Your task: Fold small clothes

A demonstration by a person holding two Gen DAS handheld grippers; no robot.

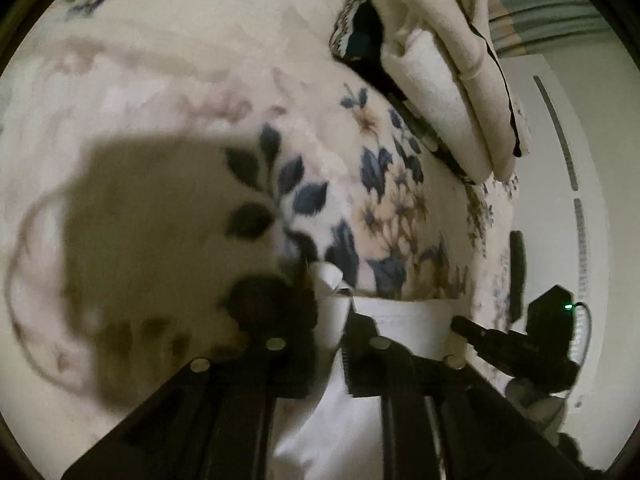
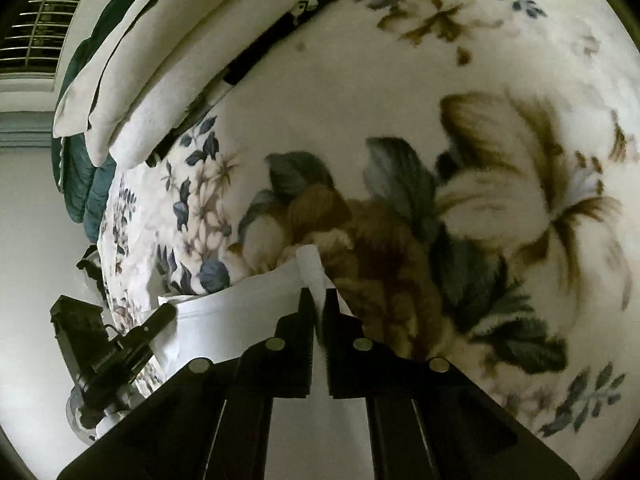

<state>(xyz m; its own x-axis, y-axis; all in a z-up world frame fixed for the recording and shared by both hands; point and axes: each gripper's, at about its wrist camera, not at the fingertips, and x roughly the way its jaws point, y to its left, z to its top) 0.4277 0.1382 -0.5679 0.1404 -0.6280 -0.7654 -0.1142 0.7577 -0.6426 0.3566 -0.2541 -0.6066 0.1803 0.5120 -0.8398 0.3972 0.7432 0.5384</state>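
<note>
The white garment (image 2: pixel 224 312) hangs stretched between the two tools just above the floral bed cover (image 2: pixel 500 80), its top hem running from one tool to the other. The right tool (image 2: pixel 319 304) is clenched on a bunched corner of it, cloth poking up past the tips toward twelve o'clock; the left tool (image 1: pixel 330 312) likewise pinches the opposite corner, with white fabric draping down between its fingers. By my judgement the step in hand is carrying the piece, held by its two upper corners, down to the bed to lay it flat, and the next move calls for lowering both tools together while keeping the hem taut. In the right wrist view the open cover spreads from twelve to four o'clock, plenty of room; a stack of folded linens (image 2: pixel 132 92) sits at ten o'clock, and the bed's edge falls away at eight.
</note>
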